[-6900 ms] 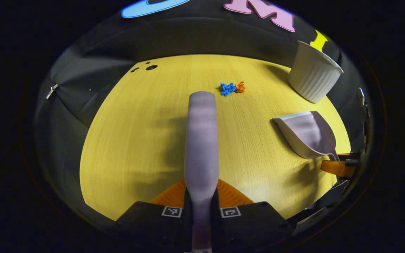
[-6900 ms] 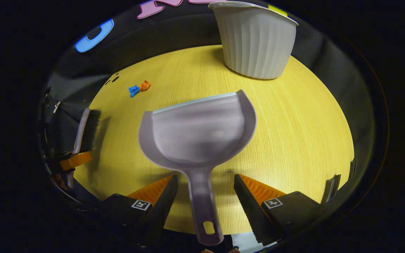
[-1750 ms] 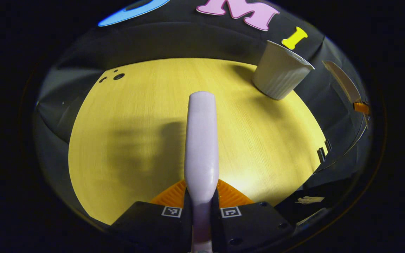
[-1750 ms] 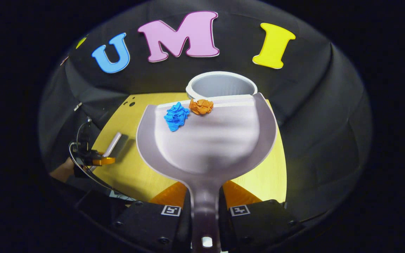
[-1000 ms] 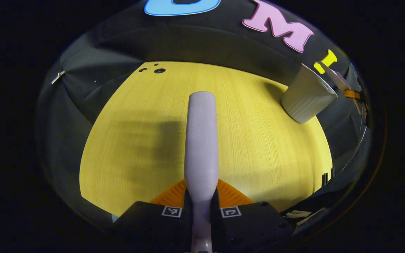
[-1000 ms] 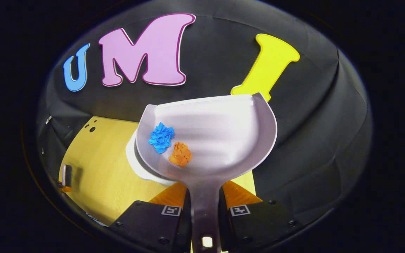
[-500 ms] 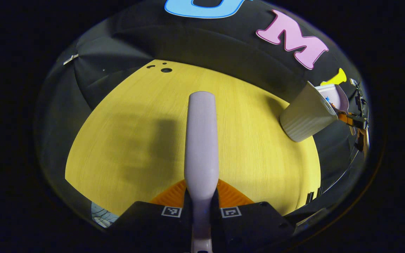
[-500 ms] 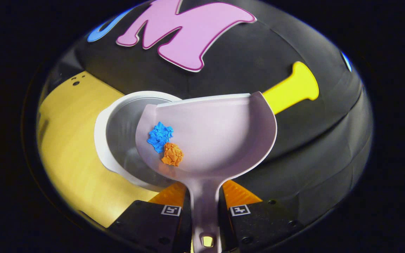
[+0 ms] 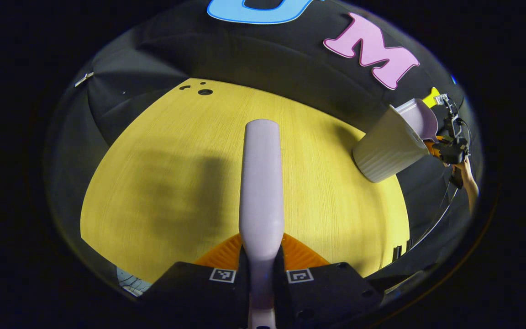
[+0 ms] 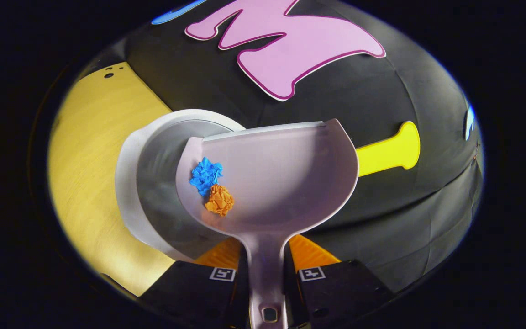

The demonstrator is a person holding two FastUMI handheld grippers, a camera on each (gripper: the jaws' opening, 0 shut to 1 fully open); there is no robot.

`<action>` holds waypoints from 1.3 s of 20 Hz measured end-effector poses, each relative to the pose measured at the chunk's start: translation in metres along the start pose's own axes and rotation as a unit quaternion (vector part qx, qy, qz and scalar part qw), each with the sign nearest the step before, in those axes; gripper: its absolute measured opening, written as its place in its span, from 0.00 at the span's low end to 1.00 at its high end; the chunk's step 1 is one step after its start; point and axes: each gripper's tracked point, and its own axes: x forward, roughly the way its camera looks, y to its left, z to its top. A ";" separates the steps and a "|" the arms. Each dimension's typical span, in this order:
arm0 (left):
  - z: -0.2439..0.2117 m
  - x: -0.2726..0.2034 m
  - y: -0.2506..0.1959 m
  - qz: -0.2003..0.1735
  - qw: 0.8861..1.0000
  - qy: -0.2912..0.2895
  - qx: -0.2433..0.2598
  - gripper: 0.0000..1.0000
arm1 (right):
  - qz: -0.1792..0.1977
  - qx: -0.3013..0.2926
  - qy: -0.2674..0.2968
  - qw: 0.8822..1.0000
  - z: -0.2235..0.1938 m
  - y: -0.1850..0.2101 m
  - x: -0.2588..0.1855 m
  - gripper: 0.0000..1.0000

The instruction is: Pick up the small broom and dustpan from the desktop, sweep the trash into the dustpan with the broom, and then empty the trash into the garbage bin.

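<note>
- The left gripper (image 9: 261, 269) is pinching the broom (image 9: 261, 183) by its handle. The broom sticks straight out ahead of the fingers, over the yellow table (image 9: 162, 173). It has stayed like that the whole time. Its sweeping job looks done.
- A few seconds ago the bits of trash lay on the table ahead of the broom. Now that part of the table has no bits on it.
- Far off to the right of the broom stands the white garbage bin (image 9: 384, 146). The dustpan peeks over its far rim, with the other gripper and a hand (image 9: 466, 176) just behind it.
- The right gripper (image 10: 266, 274) is squeezed tight on the dustpan (image 10: 286, 183), holding its handle between both fingers.
- The blue trash (image 10: 205, 171) and the orange trash (image 10: 219, 200) sit on the left side of the pan, touching each other. A moment ago they were a bit higher up. They have slid closer to the pan's left edge.
- The pan has rolled more to its left in the last second, and the bin (image 10: 128, 183) is now right under that left edge, mouth open.
- I think the tipping has started. The trash has not dropped yet. A bit more tilt should send it in.
- One worry: the bits are light, so they could bounce off the rim.
</note>
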 end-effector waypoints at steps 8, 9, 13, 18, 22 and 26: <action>0.010 -0.007 0.022 0.001 1.000 -0.006 0.004 0.26 | -0.076 -0.167 -0.029 0.983 0.004 -0.014 -0.003 0.35; 0.010 -0.010 0.022 0.000 1.000 -0.007 0.003 0.26 | -0.093 -0.200 -0.036 0.975 0.006 -0.017 -0.006 0.35; 0.012 -0.020 0.025 0.001 1.000 -0.012 0.005 0.26 | -0.121 -0.242 -0.058 0.961 -0.010 -0.029 -0.015 0.35; 0.013 -0.020 0.027 0.001 1.000 -0.015 0.003 0.26 | -0.135 -0.264 -0.052 0.954 -0.007 -0.029 -0.011 0.35; 0.013 -0.022 0.028 0.004 1.000 -0.015 0.006 0.26 | -0.123 -0.247 -0.039 0.960 -0.011 -0.030 -0.012 0.35; 0.015 -0.027 0.030 0.012 1.000 -0.022 0.013 0.26 | -0.083 -0.147 -0.004 0.986 -0.030 -0.029 -0.018 0.36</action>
